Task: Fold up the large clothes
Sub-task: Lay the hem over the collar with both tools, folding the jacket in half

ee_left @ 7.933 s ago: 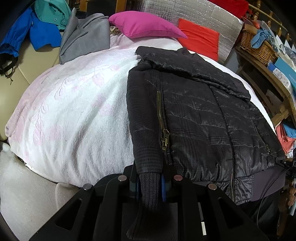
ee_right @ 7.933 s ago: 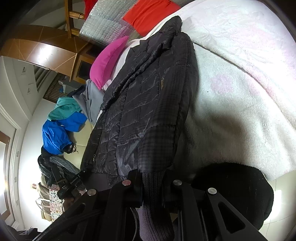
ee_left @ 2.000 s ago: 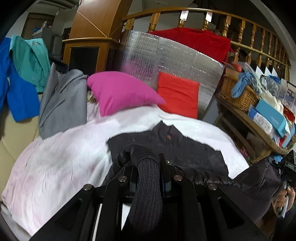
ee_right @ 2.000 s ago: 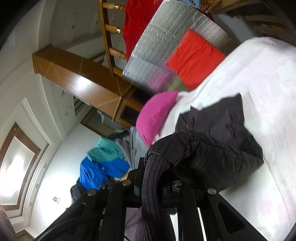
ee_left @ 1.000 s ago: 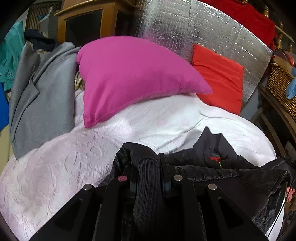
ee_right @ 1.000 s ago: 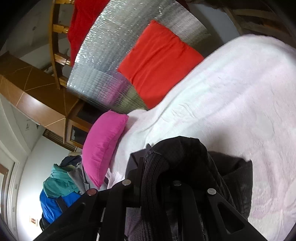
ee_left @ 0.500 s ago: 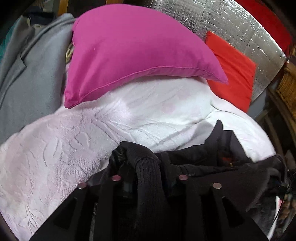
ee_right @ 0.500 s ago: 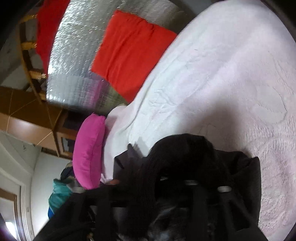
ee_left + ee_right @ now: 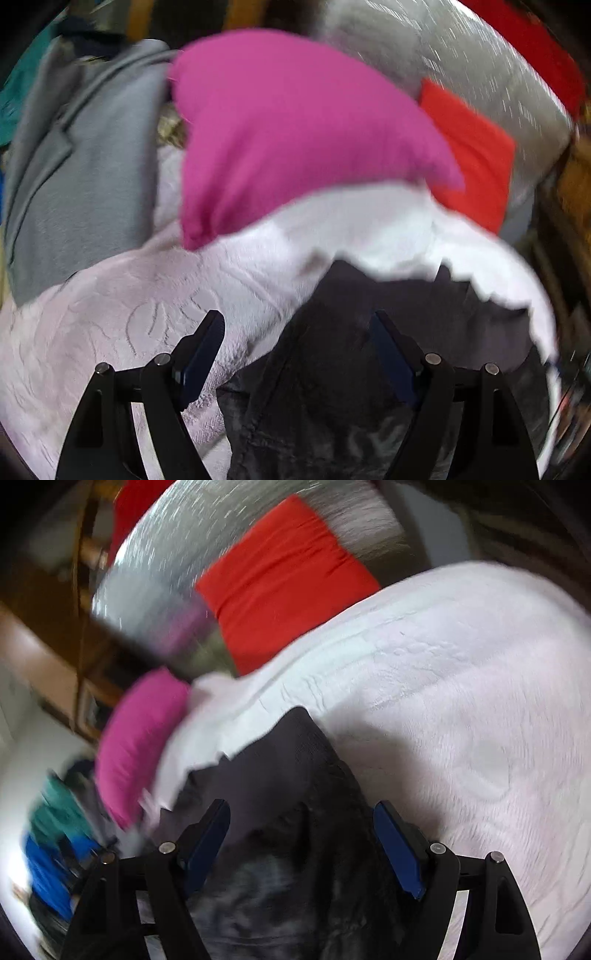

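A black quilted jacket [image 9: 369, 350] lies folded over on the white bedspread [image 9: 129, 314]. My left gripper [image 9: 297, 336] is open and empty, just above the jacket's left edge. The jacket also shows in the right wrist view [image 9: 295, 812], lying between and under the fingers. My right gripper [image 9: 301, 823] is open and empty above the jacket's right edge, with the bedspread [image 9: 461, 720] to its right. Both views are blurred by motion.
A magenta pillow [image 9: 288, 140] and a red cushion [image 9: 469, 155] lie at the head of the bed against a silver quilted panel [image 9: 443, 66]. A grey coat [image 9: 74, 166] lies at the far left. Blue and teal clothes [image 9: 51, 834] hang beyond the bed.
Both grippers have opened and let go of the jacket's knitted hem. The jacket's lower part now lies folded up over its upper part. Both grippers have pulled back a little.
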